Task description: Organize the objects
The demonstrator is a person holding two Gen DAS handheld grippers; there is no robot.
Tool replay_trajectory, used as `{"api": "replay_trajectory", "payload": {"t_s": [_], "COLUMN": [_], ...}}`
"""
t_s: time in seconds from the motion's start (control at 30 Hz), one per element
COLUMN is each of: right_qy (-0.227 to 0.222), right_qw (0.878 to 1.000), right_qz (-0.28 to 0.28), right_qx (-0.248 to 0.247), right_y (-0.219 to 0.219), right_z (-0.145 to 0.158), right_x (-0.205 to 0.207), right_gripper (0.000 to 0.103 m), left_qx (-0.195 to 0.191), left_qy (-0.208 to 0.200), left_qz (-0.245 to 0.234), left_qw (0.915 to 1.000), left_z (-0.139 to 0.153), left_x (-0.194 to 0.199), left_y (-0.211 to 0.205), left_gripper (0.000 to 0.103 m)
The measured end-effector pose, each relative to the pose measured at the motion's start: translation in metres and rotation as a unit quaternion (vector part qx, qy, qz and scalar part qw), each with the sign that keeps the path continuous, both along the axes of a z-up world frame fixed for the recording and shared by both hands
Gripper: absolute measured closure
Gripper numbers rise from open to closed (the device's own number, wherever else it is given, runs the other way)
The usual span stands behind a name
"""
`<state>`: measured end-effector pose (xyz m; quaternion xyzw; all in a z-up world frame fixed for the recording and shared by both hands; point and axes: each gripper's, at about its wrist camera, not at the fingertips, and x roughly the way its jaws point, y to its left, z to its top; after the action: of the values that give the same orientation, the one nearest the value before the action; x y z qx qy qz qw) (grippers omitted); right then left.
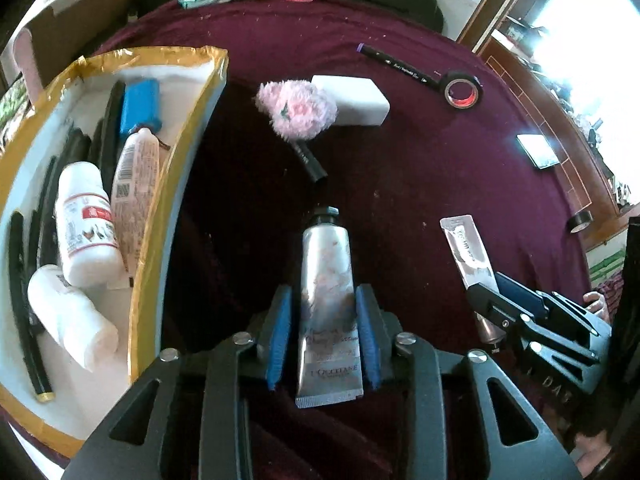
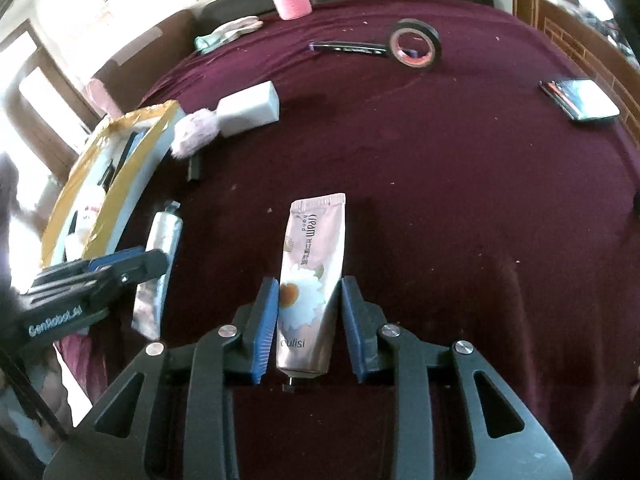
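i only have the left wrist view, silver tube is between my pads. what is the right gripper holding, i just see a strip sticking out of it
Observer: The right gripper has a pink hand cream tube between its pads, with a daisy printed on it.
Operator: which way is its cap
Observer: The cap points back toward the gripper; the flat crimped end points away.
Operator: is the silver tube gripped from your side too
Observer: Yes, the left gripper is clamped across the silver tube, right beside the gold-edged box.
Operator: anything by the tape roll i cant make out
Observer: A dark pen lies with one end touching the tape roll.
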<state>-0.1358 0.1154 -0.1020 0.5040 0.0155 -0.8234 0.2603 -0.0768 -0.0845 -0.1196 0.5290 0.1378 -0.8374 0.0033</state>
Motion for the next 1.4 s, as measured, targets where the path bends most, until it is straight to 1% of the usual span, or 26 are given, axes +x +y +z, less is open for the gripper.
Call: {"api": "replay_trajectory", "payload": {"t_s": [0.13,0.17,0.27,0.4,0.47,0.53,0.6,0.73,0.77,0.8,0.83,0.9,0.97,1.1,1.13,1.2,1.23,1.27,1.37,1.4], "right_qy": [0.013,0.015,0.011,-0.017,-0.021,-0.024,-0.016,-0.007,-0.007,-0.005,-0.005,-0.006,0.006,-0.009,-0.01,-0.02,-0.02,-0.018,-0.015,-0.013], "right_qw": [1.0,1.0,1.0,0.999,0.999,0.998,0.998,0.998,0.998,0.998,0.998,0.997,0.998,0.998,0.998,0.997,0.996,0.996,0.995,0.996], "right_qz": [-0.001,0.0,-0.001,0.01,0.012,0.014,0.019,0.029,0.03,0.032,0.037,0.042,0.039,0.036,0.037,0.042,0.049,0.055,0.065,0.062], "right_qx": [0.005,0.006,0.0,-0.042,-0.048,-0.06,-0.058,-0.058,-0.058,-0.058,-0.059,-0.064,-0.05,-0.053,-0.057,-0.068,-0.072,-0.072,-0.069,-0.059], "right_y": [-0.002,-0.002,0.0,0.007,0.007,0.006,0.002,-0.004,-0.005,-0.007,-0.008,-0.01,-0.014,-0.013,-0.012,-0.012,-0.014,-0.017,-0.028,-0.033], "right_z": [-0.001,-0.001,-0.001,-0.001,-0.002,0.0,0.005,0.014,0.016,0.018,0.02,0.024,0.026,0.017,0.016,0.014,0.015,0.015,0.014,0.013], "right_x": [0.003,0.004,0.007,0.016,0.02,0.025,0.03,0.037,0.039,0.04,0.041,0.043,0.044,0.038,0.038,0.038,0.04,0.041,0.042,0.041], "right_gripper": [0.074,0.074,0.075,0.075,0.075,0.075,0.075,0.076,0.08,0.088,0.093,0.093,0.093,0.092,0.09,0.076,0.06,0.053,0.053,0.053], "left_qx": [-0.019,-0.021,-0.023,0.007,0.031,0.034,0.031,0.037,0.034,0.032,0.033,0.033,0.027,0.04,0.039,0.041,0.042,0.042,0.041,0.041], "left_qy": [0.009,0.012,0.013,0.025,0.032,0.037,0.04,0.04,0.041,0.043,0.044,0.048,0.047,0.038,0.037,0.038,0.039,0.04,0.039,0.037], "left_qz": [-0.006,-0.006,-0.003,-0.009,-0.01,-0.009,-0.011,-0.007,-0.006,-0.005,-0.005,-0.005,0.0,0.005,0.007,0.011,0.011,0.012,0.015,0.015], "left_qw": [0.9998,0.9997,0.9997,0.9996,0.999,0.9987,0.9987,0.9985,0.9986,0.9986,0.9985,0.9983,0.9985,0.9985,0.9985,0.9984,0.9983,0.9983,0.9983,0.9984], "left_z": [0.001,0.001,0.001,0.007,0.012,0.018,0.023,0.03,0.033,0.037,0.04,0.046,0.046,0.038,0.038,0.038,0.039,0.04,0.041,0.04], "left_x": [0.001,0.002,0.007,0.02,0.026,0.031,0.035,0.038,0.038,0.041,0.042,0.045,0.045,0.045,0.045,0.047,0.048,0.048,0.048,0.047], "left_y": [0.006,0.006,0.009,0.011,0.009,0.007,0.008,0.01,0.01,0.01,0.01,0.007,0.005,-0.001,-0.002,-0.006,-0.007,-0.008,-0.012,-0.013], "left_gripper": [0.075,0.079,0.08,0.08,0.08,0.08,0.08,0.08,0.08,0.08,0.08,0.08,0.08,0.08,0.08,0.08,0.08,0.08,0.08,0.08]}}
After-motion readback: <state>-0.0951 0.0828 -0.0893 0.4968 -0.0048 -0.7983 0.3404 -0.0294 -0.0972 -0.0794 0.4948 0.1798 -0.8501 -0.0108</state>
